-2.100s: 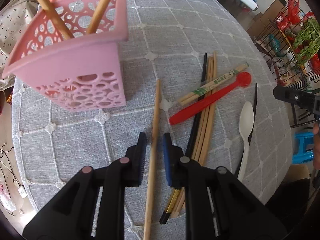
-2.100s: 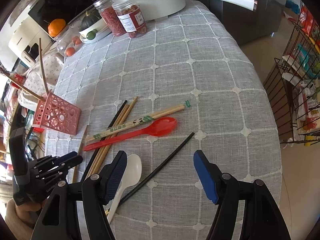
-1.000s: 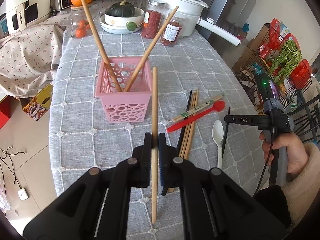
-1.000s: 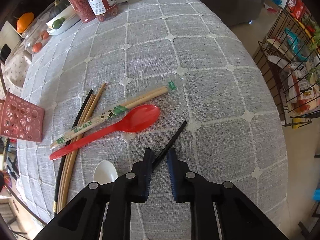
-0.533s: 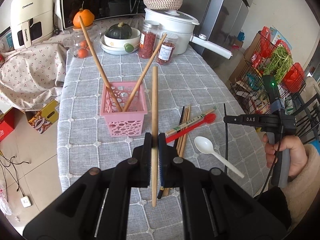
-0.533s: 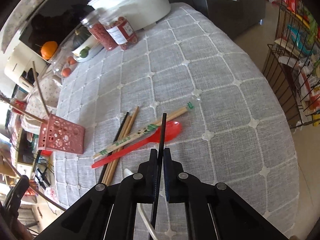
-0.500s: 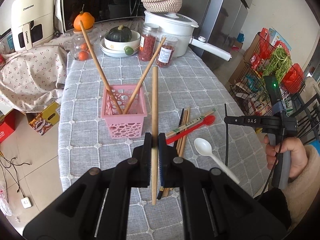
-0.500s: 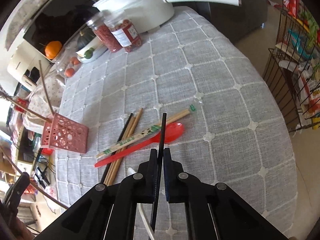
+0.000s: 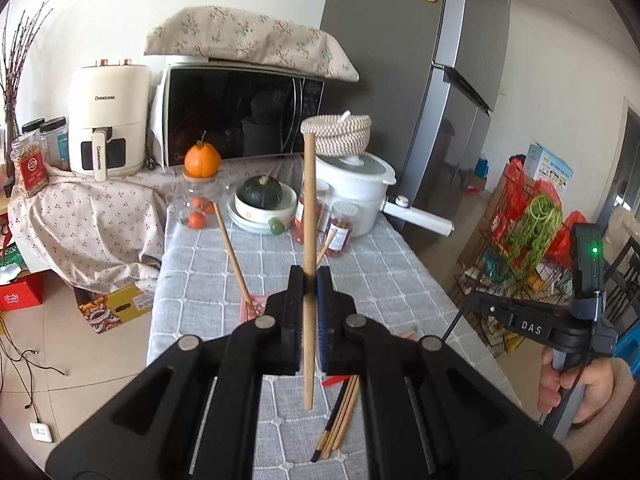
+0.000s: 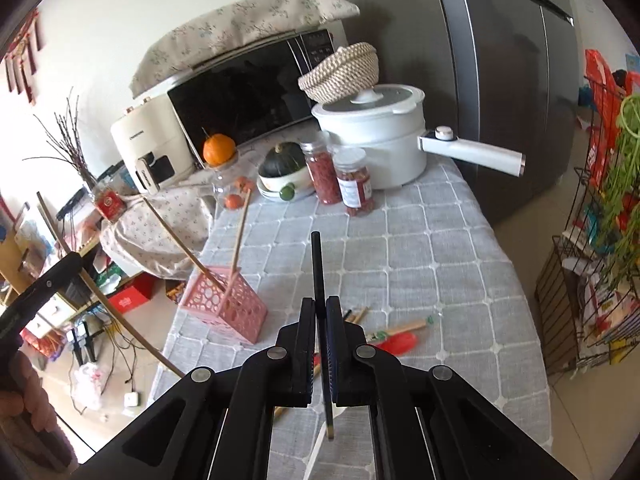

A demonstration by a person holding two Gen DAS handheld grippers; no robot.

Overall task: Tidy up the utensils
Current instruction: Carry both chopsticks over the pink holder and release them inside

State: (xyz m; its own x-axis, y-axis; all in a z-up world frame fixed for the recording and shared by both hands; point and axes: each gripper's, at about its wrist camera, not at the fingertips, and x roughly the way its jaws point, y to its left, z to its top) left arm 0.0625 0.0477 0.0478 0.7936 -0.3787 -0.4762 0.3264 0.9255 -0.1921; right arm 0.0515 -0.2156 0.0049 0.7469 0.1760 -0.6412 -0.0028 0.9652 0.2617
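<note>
My left gripper (image 9: 309, 280) is shut on a long wooden chopstick (image 9: 309, 216) that stands upright above the table. The right gripper (image 10: 319, 308) is shut on a black chopstick (image 10: 317, 268), also upright. A pink perforated basket (image 10: 224, 308) with two wooden chopsticks leaning in it stands on the table's left half; in the left wrist view only a sliver of the basket (image 9: 253, 309) shows behind my fingers. Loose chopsticks (image 9: 338, 420), a red spoon (image 10: 394, 343) and a paper-wrapped pair (image 10: 404, 327) lie on the cloth below the grippers. The right gripper also appears in the left wrist view (image 9: 472, 301).
At the table's (image 10: 420, 248) far end stand a white pot (image 10: 376, 148), two red-filled jars (image 10: 352, 184), a bowl with a green squash (image 10: 284, 168) and a jar topped with an orange (image 10: 219, 150). A wire rack (image 10: 600, 280) of groceries is to the right. A fridge (image 9: 440, 100) stands behind.
Both grippers have risen and tilted up, each with its chopstick; the table has dropped low in both views and the counter and fridge now fill the upper halves.
</note>
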